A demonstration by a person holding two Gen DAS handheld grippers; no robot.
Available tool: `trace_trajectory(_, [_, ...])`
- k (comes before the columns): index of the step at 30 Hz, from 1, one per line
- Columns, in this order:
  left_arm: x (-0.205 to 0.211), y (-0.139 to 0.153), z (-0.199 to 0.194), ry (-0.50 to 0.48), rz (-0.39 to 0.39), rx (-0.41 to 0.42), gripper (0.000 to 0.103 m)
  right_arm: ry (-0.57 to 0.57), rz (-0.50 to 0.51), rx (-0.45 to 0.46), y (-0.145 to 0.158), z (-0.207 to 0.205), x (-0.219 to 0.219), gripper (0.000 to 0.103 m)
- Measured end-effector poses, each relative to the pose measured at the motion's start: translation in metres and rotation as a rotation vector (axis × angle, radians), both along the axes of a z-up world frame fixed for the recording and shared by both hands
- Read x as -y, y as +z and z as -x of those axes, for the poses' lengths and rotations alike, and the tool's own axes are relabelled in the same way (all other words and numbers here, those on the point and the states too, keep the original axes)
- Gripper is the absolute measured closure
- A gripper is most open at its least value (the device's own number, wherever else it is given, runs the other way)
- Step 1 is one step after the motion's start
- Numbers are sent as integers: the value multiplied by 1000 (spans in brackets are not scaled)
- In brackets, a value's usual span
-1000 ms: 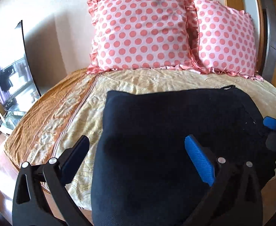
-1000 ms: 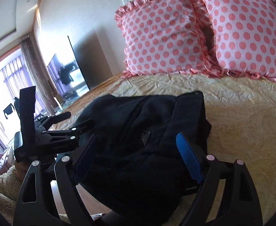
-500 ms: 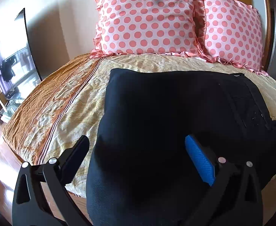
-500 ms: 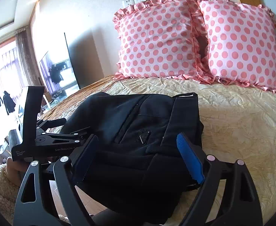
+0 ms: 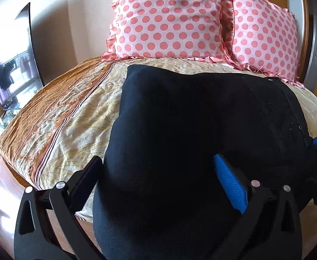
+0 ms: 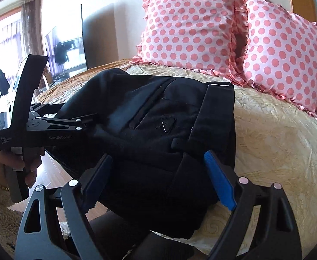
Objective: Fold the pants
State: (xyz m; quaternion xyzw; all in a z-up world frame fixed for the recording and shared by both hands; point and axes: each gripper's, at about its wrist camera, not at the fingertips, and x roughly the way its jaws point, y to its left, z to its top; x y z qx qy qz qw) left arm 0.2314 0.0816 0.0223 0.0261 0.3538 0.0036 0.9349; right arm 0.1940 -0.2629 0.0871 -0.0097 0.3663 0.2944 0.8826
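On yellow bedspread [image 5: 89,127], black pants [image 5: 193,143], folded (waistband rightward), bulky

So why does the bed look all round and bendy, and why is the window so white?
Left wrist view: the fisheye lens bulges the yellow patterned bedspread into a dome. Right wrist view: daylight overexposes the curtained window, and the black folded pants lose detail in shadow.

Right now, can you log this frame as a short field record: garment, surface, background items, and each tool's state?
garment: black pants, folded in a bundle at the near edge of the bed
surface: yellow patterned bedspread
background: two pink polka-dot pillows against the wall; television
left tool: open, over the pants
right tool: open, over the pants
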Motion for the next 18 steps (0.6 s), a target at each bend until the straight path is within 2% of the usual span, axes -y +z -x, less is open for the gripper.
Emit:
trace_trajectory(3, [-15,12,9,-18,42,23,2,-73,-126,-39,14,-10,32,16])
trace_trajectory(5, [-30,22,13,19,46,63,2,-150,-225,-158,9,-30,62,16])
trace_trajectory(7, [-47,30,11,69,44,82,2,-201,-279,-286,-5,-47,78,16])
trace_trajectory(9, [-59,32,8,106,46,80,2,-209,-306,-372,-17,-55,81,25])
trace_trajectory(12, [-67,28,6,115,60,58,2,-161,-399,-502,-35,-62,75,33])
trace_trajectory(16, [-67,26,7,106,65,55,2,-167,-368,-475,-32,-61,71,39])
trace_trajectory(17, [-66,26,6,102,61,56,2,-163,-350,-444,-26,-58,69,44])
trace_trajectory(18, [-66,27,8,100,57,58,2,-154,-339,-412,-21,-54,68,54])
